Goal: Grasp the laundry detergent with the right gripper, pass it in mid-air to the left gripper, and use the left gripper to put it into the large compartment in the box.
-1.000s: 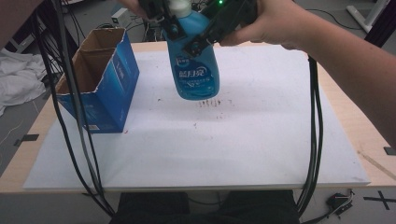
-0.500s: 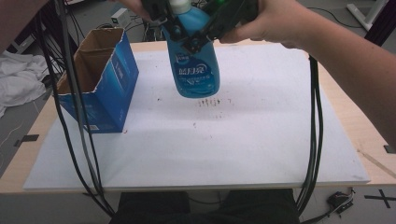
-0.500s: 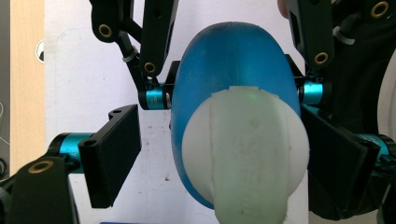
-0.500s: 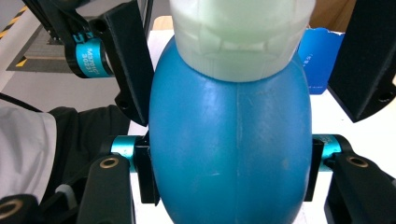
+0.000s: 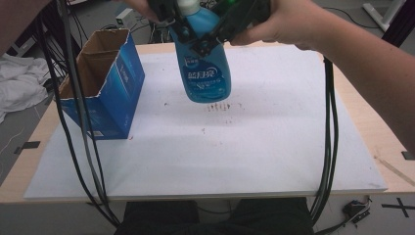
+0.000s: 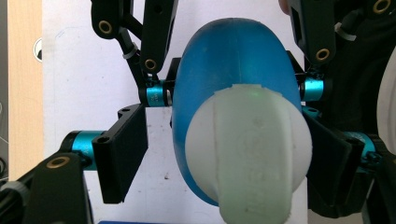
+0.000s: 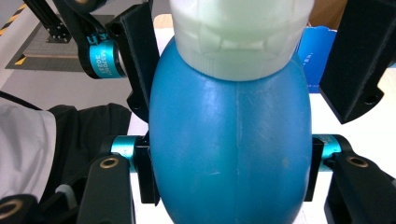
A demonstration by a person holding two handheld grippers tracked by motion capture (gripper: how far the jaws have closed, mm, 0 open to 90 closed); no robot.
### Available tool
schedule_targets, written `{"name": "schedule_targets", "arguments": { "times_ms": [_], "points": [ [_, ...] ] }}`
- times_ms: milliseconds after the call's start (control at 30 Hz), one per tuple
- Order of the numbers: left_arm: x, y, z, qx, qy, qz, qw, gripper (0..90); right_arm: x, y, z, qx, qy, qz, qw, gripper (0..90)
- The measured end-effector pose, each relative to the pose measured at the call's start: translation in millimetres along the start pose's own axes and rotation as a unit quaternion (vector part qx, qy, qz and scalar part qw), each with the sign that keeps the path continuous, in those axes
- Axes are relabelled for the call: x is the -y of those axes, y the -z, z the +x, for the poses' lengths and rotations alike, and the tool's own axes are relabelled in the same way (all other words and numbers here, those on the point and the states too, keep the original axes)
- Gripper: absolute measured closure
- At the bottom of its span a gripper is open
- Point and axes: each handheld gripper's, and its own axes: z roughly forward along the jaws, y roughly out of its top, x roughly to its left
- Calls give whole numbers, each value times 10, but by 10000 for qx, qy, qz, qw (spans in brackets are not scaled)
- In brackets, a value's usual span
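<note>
At the left of the white-covered surface [image 5: 254, 161] stands an open blue cardboard box [image 5: 105, 93], upright, its top flaps torn. Right of it, a translucent blue plastic bottle with a white cap [image 5: 205, 68] hangs in the air above the surface, well apart from the box. The left gripper [image 6: 224, 154] reaches around the bottle's cap end; whether its jaws press it I cannot tell. The right gripper [image 7: 231, 175] pinches the bottle's blue body on both sides.
</note>
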Motion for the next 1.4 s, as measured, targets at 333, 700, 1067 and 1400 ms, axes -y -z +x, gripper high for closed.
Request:
{"name": "schedule_targets", "arguments": {
  "times_ms": [333,700,1067,1400],
  "points": [
    [3,0,-5,36,5,15,10000,257,0,-6,3,-16,0,17,10000,412],
    [1,4,-6,68,-9,52,10000,272,-1,-11,-6,-10,64,-4,10000,412],
    [-2,8,-5,83,-6,26,10000,309,5,4,-3,-6,-21,26,10000,412],
    [-6,6,0,140,-3,24,9999,350,15,7,-14,11,-16,33,10000,412]
  ]
}}
